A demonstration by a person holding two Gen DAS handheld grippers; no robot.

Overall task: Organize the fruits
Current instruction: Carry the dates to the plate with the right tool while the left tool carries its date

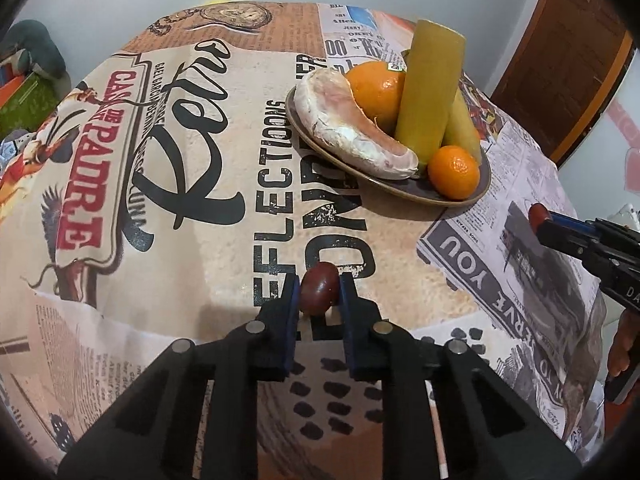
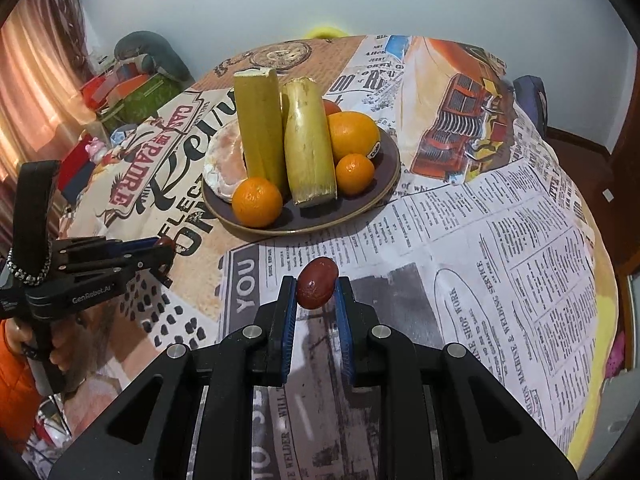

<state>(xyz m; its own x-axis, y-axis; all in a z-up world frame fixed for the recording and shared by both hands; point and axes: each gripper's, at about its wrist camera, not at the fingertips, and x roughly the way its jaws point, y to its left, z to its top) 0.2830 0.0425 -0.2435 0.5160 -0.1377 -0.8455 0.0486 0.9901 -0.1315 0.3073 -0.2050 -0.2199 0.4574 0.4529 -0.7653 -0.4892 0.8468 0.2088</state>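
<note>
My left gripper (image 1: 319, 294) is shut on a small dark red fruit (image 1: 319, 289) just above the printed tablecloth. My right gripper (image 2: 317, 292) is shut on another dark red fruit (image 2: 317, 283), held over the newsprint part of the cloth. A brown plate (image 1: 460, 194) (image 2: 384, 184) beyond both grippers carries a peeled pomelo piece (image 1: 352, 128) (image 2: 226, 164), oranges (image 1: 376, 90) (image 2: 352, 132), small tangerines (image 1: 454, 172) (image 2: 257, 202) and two yellow-green sugarcane sections (image 1: 430, 88) (image 2: 310, 144). In the left wrist view the right gripper (image 1: 538, 216) enters from the right; in the right wrist view the left gripper (image 2: 166, 246) sits at the left.
The round table (image 1: 200, 220) is covered by a cloth with newspaper prints. A person's hand (image 2: 36, 344) holds the left tool at the table's near edge. Clutter and a curtain (image 2: 36, 92) stand beyond the table's left side; a wooden door (image 1: 560, 52) is at the right.
</note>
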